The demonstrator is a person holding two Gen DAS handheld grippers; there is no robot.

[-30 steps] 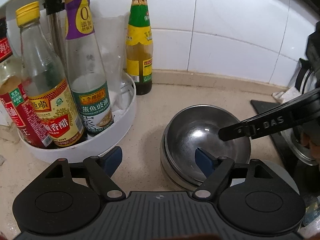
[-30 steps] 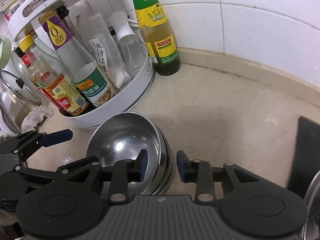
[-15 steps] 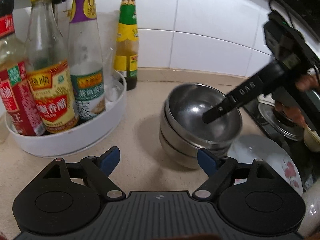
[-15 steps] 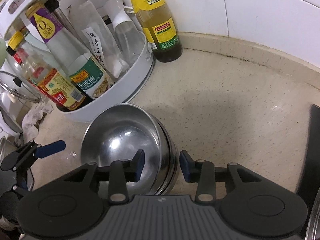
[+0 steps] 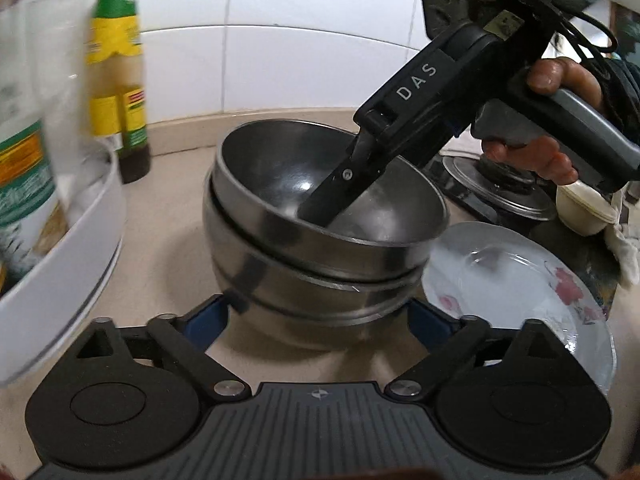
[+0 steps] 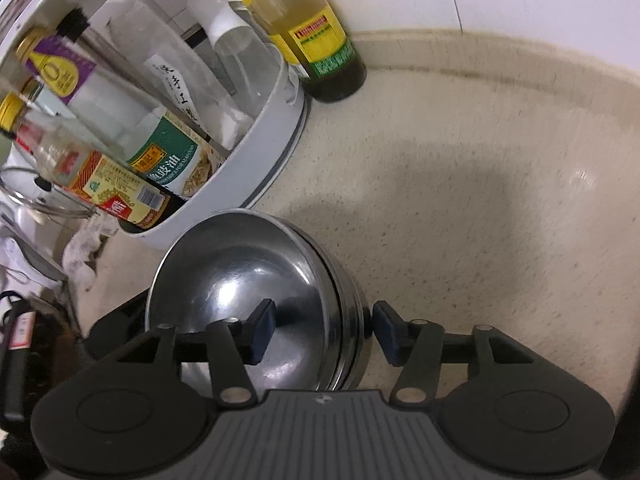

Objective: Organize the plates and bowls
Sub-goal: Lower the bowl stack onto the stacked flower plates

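Observation:
A stack of nested steel bowls [image 5: 320, 256] stands on the beige counter; it also shows in the right wrist view [image 6: 256, 288]. My left gripper [image 5: 316, 316] is open, its blue pads on either side of the stack's base. My right gripper [image 6: 324, 332] is open and straddles the stack's rim, one finger inside the top bowl and one outside; it also shows in the left wrist view, reaching into the top bowl. A white plate with pink flowers [image 5: 520, 292] lies right of the stack.
A white turntable rack [image 6: 256, 168] with several sauce bottles stands left of the bowls. A green-labelled bottle [image 6: 308, 36] stands by the tiled wall. A pot lid [image 5: 496, 192] and stove sit at the right.
My left gripper has moved forward and lower, so its pads now flank the bowl stack. My right gripper has opened wider and sits lower over the rim.

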